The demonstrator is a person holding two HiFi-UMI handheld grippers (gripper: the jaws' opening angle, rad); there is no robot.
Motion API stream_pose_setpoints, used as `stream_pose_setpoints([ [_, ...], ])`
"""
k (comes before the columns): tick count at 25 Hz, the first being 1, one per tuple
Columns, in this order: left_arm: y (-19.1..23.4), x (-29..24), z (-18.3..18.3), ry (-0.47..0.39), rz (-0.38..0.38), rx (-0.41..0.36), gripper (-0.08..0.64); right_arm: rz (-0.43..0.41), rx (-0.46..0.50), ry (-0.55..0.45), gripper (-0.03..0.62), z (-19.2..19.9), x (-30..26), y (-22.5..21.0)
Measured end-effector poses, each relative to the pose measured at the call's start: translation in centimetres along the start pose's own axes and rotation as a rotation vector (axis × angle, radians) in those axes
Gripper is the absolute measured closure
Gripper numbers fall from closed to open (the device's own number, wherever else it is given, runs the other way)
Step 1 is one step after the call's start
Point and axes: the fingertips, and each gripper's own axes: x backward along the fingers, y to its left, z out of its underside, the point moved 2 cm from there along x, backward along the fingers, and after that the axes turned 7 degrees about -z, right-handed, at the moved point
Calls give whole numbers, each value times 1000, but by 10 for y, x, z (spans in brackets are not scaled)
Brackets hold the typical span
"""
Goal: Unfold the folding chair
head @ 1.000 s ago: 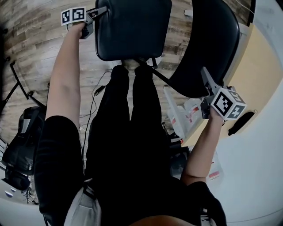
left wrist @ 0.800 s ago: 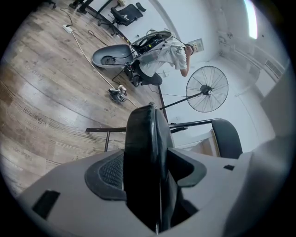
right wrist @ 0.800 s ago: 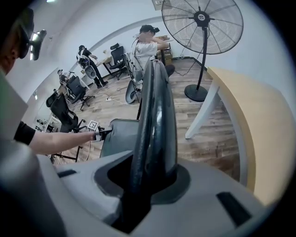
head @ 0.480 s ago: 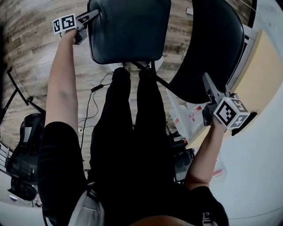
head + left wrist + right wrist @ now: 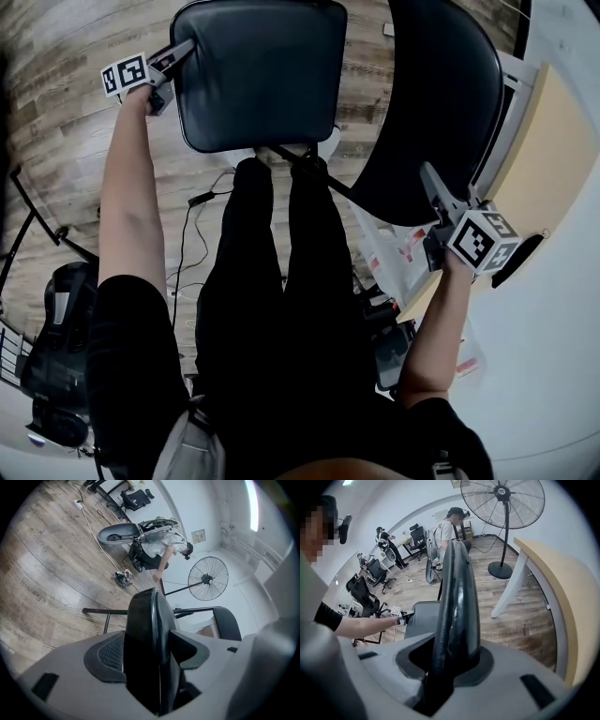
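Head view: the folding chair [image 5: 319,94] stands on the wood floor [image 5: 66,112] before the person's legs, with the seat [image 5: 258,70] to the left and the backrest [image 5: 441,103] to the right.
Left gripper view: the left gripper [image 5: 181,52] is clamped on the seat's padded edge (a pedestal fan [image 5: 207,578] stands beyond).
Right gripper view: the right gripper [image 5: 431,180] is clenched on the backrest's rim, which rises between its jaws.

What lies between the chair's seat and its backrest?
In the head view, a strip of wooden floor lies between the seat and the backrest; lower down, a black frame tube crosses that gap.
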Motion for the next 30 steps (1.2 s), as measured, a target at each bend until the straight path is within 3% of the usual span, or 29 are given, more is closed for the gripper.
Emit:
stream_pose_setpoints([
  [9, 3, -3, 0, -32, 10, -2, 281, -31, 15, -29, 500, 2, -1, -6],
  [14, 11, 18, -3, -54, -120, -40, 221, -11, 43, 9, 441, 5, -2, 5],
  [17, 0, 33, -4, -26, -211, -126, 221, 20, 33, 13, 379, 3, 7, 7],
  [20, -14, 53, -10, 12, -279, -197, 221, 102, 69, -28, 356, -18, 28, 10],
  [25, -49, 94, -10, 50, -327, -226, 221, 131, 131, -102, 354, -56, 65, 32],
  [30, -103, 147, 2, 49, -349, -261, 221, 116, 207, -146, 354, -68, 100, 62],
])
